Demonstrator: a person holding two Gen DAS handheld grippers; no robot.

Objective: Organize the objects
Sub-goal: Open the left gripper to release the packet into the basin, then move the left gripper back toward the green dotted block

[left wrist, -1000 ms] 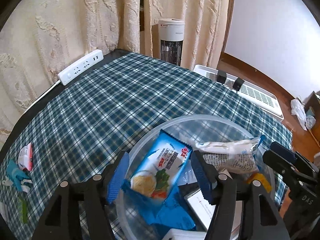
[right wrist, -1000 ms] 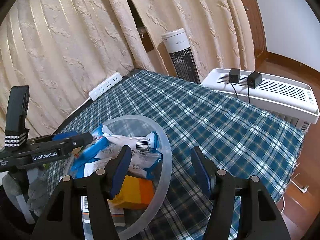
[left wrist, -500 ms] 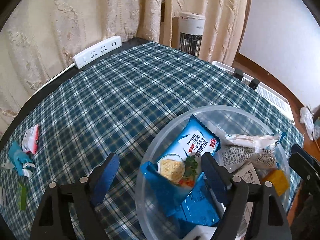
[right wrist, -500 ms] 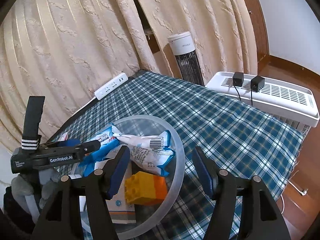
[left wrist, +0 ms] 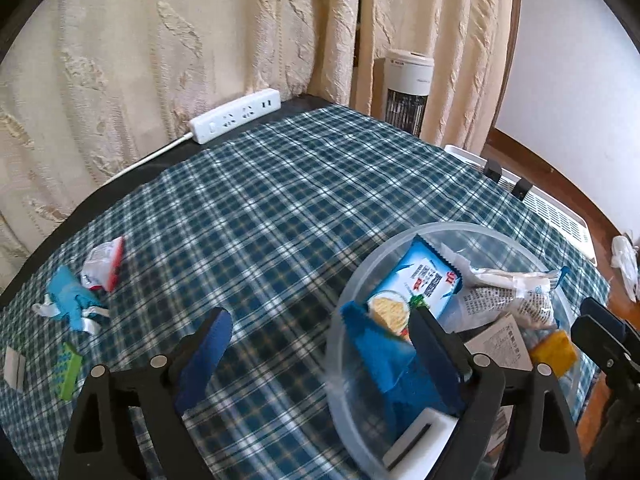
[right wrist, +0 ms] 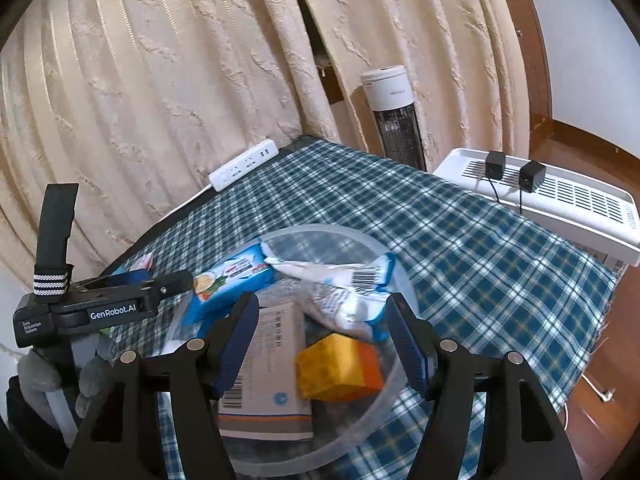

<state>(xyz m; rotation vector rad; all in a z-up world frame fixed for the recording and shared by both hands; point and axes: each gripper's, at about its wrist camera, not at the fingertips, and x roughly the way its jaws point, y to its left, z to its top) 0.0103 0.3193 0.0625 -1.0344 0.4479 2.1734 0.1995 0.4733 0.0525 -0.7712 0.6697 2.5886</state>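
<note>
Cream textured curtains [right wrist: 168,92] hang behind the surface. A white power strip [left wrist: 235,121] lies at the far edge on the dark border, its cord trailing left. A white tower fan [right wrist: 394,114] stands beyond, beside a white slatted appliance [right wrist: 560,204] carrying two black adapters [right wrist: 514,170].

The left gripper [left wrist: 316,354] lets go of the blue cracker packet [left wrist: 416,292], jaws opening wide, and slides left off the clear bowl [left wrist: 348,300]. Only its right finger now hangs over the bowl; the packet lies inside, leaning on the bowl's rim.
</note>
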